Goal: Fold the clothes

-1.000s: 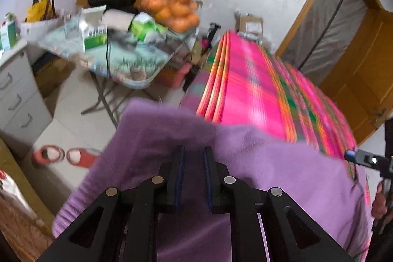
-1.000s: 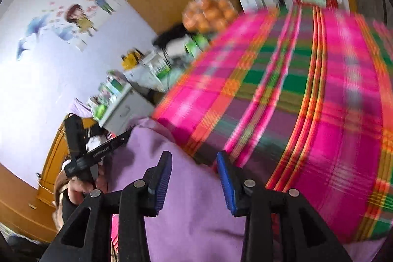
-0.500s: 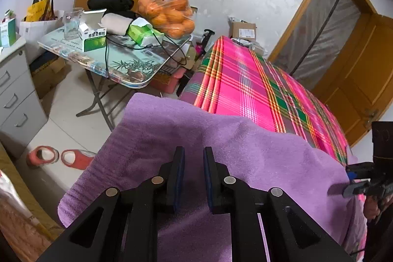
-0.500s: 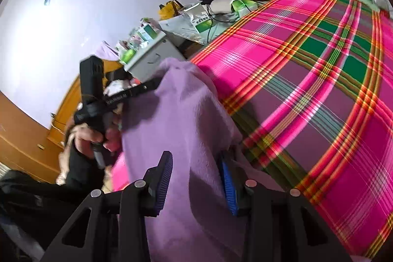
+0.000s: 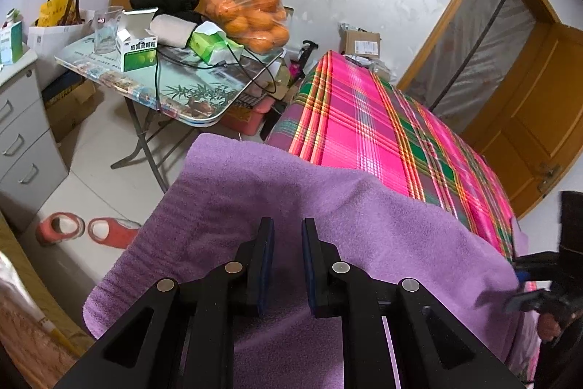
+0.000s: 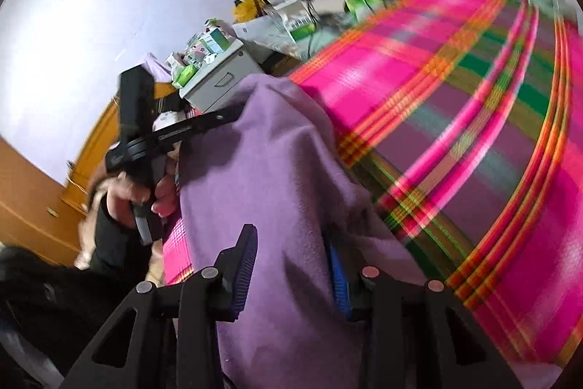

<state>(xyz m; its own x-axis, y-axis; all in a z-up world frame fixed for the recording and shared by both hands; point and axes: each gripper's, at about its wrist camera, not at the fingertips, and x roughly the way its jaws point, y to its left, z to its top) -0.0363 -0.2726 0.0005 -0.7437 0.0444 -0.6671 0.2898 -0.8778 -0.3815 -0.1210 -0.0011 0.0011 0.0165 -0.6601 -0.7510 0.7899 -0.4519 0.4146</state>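
Two grippers shared the purple garment (image 5: 309, 206), which hung at the near end of the plaid bedspread (image 5: 364, 133), long edge stretched between them. The left gripper (image 5: 285, 265) pinched one end; the right gripper (image 6: 291, 265), jaws closing on bunched cloth, took the other.

A purple fleece cloth (image 5: 291, 206) of soft, fuzzy nap is held up over the near edge of a bed covered in pink plaid (image 5: 364, 133). It is stretched between the two tools and sags in broad folds. In the left wrist view its upper hem runs across as a smooth, slightly rounded ridge, with one corner drooping toward the floor. In the right wrist view the cloth (image 6: 273, 170) is seen bunched into deep vertical creases.
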